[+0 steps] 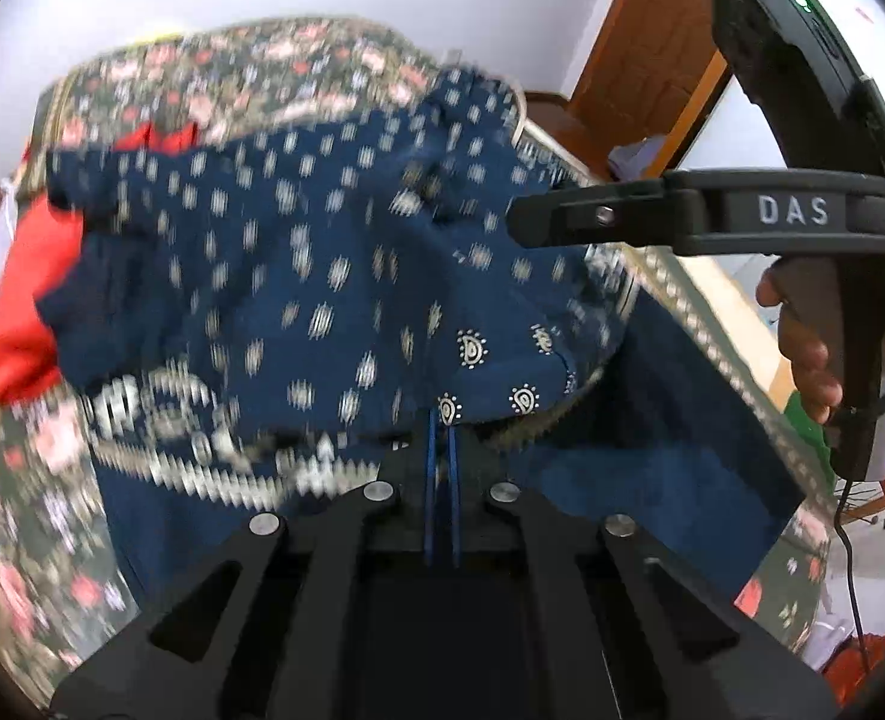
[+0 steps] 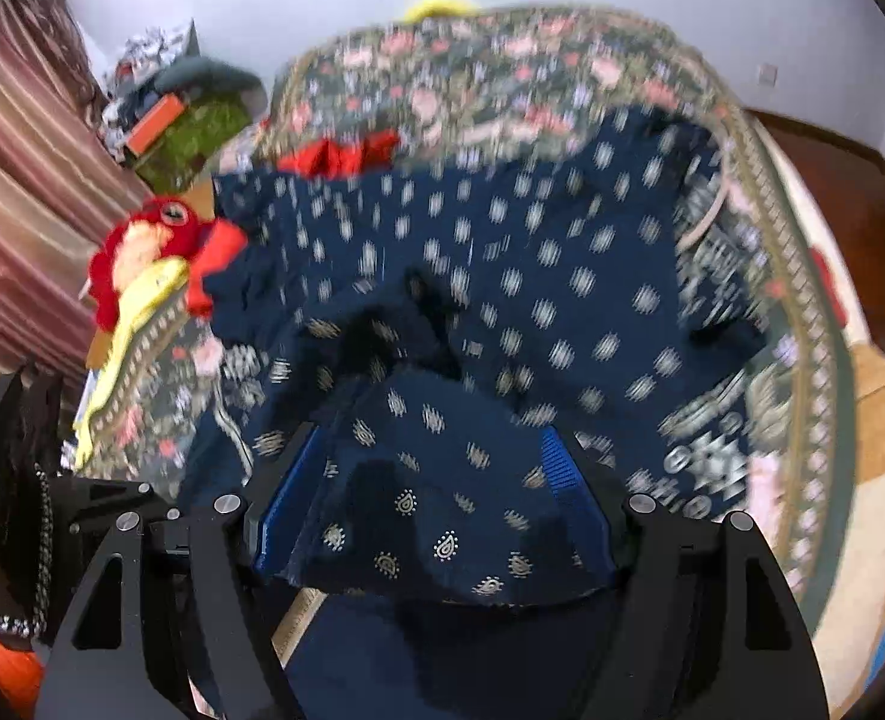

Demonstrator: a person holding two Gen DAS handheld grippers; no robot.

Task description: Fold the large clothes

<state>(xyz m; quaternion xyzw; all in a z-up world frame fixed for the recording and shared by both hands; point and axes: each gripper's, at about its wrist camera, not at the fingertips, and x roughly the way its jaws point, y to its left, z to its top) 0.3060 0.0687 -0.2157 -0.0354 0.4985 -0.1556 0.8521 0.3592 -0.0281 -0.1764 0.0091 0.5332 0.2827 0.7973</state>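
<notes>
Left wrist view: left gripper (image 1: 440, 420) has its blue pads pressed together, a hem of the navy printed garment (image 1: 298, 276) pinched between them.
Right wrist view: right gripper (image 2: 436, 480) stands apart, blue fingers (image 2: 559, 468) either side of a wide fold of the same garment; pads look to press it, so likely a broad grip, not a loose one.
Garment place: spread over the bed (image 2: 502, 72), reaching toward its right edge, near part lifted off the floral cover.
Why held so: both grippers take the near hem, probably to carry that edge over the rest as one fold.
Other gripper seen: right gripper's body crosses the left view's right side, held in a hand (image 1: 808, 360).
Clutter: red cloth (image 1: 28, 300) under the garment's left side; red stuffed toy (image 2: 160, 252) at the bed's left edge.
Blur: heavy, print detail unreliable.
</notes>
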